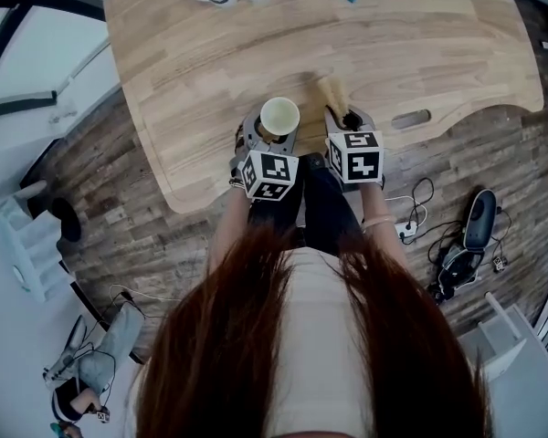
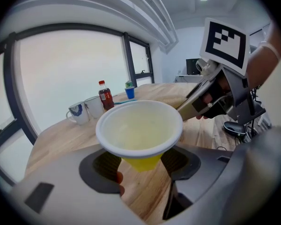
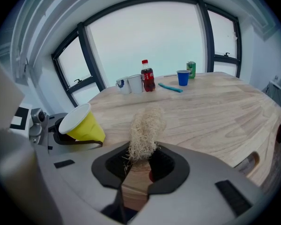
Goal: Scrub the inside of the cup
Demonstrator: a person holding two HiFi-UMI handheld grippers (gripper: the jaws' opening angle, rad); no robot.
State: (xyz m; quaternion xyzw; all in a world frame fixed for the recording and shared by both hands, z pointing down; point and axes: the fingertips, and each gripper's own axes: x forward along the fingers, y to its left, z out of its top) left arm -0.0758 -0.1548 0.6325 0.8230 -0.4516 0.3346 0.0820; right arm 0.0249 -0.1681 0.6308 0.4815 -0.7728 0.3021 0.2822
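We hold the yellow cone-shaped cup with a white lining (image 2: 139,130) in the left gripper (image 2: 140,161). Its jaws stand wide and press on the narrow yellow base below the rim. This low grip seems chosen to leave the whole mouth free. The mouth faces up and leans a little back towards us, so we can see inside, and the inside looks bare.

To the right of the cup, the right gripper (image 3: 143,161) is clenched on the pale wooden handle of a tan, fibrous tuft scrubber (image 3: 145,128). The tuft stands out ahead of the jaws, ready to go in first. It is just beside the cup and apart from it, not yet over the rim. We judge that scrubbing has not begun.

Under the cup lies the light wooden table (image 1: 420,35). Its rounded near edge runs just behind the cup, on our side, so both grippers work close to that edge. Beyond the cup the wood is bare for a long way. Two white mugs (image 3: 129,84), a dark bottle with a red cap (image 3: 147,76) and a blue tumbler (image 3: 182,78) stand well apart from the cup at the far edge. Nothing crowds the short path from scrubber to rim, though the wide jaws on either side of the cup leave the approach mainly from above.
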